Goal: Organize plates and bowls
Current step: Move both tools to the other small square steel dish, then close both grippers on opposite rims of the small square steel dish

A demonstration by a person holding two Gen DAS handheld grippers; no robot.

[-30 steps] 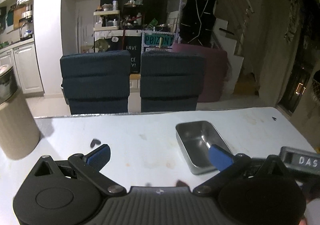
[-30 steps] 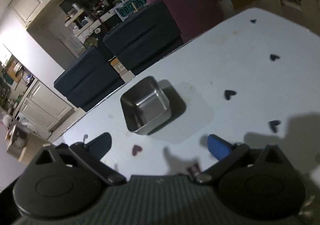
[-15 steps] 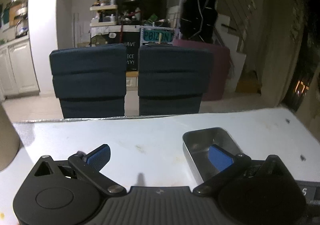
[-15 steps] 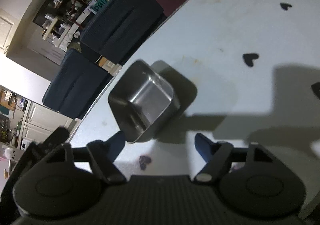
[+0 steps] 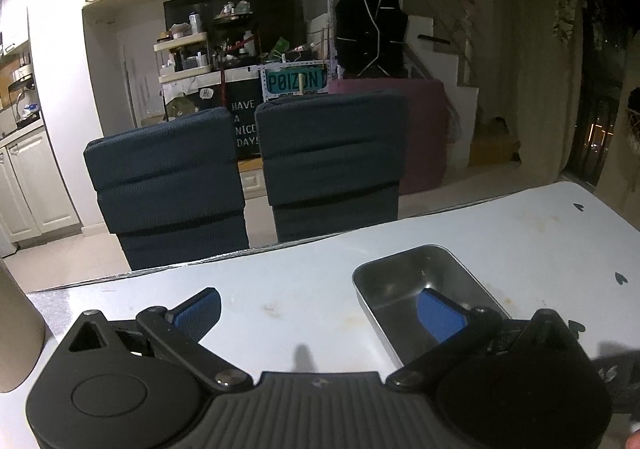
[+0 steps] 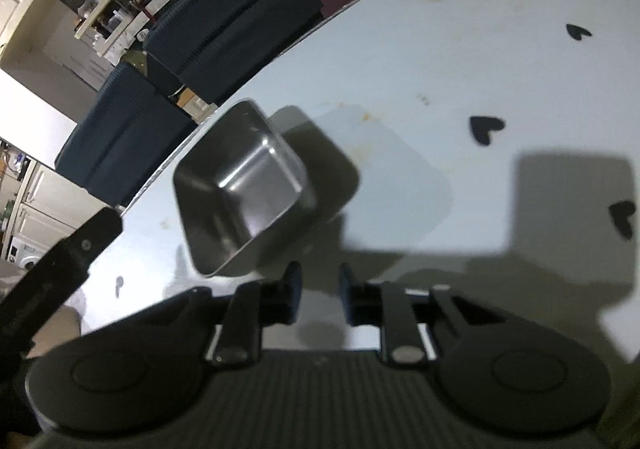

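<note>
A small rectangular steel dish (image 5: 404,281) (image 6: 240,185) stands empty on the white table (image 5: 500,233). My left gripper (image 5: 320,313) is open wide, and the dish's left wall lies between its jaws. Its blue right finger (image 5: 440,313) is over the inside of the dish, and its left finger (image 5: 198,311) is over bare table. My right gripper (image 6: 320,285) points steeply down just in front of the dish's near corner. Its jaws are closing, a narrow gap is left, and nothing is between them. Part of the left gripper's black body (image 6: 76,253) shows at the left of the right wrist view.
Two dark blue chair backs (image 5: 248,173) stand close behind the table's far edge. A beige cylinder (image 5: 14,333) stands at the table's left end. Small black heart marks (image 6: 486,127) dot the tabletop. The table's right corner (image 5: 576,189) is rounded.
The right gripper has come down closer to the dish and its jaws have narrowed from wide open. The left gripper has shifted so its right finger is over the dish; the beige cylinder has slid almost out of view.
</note>
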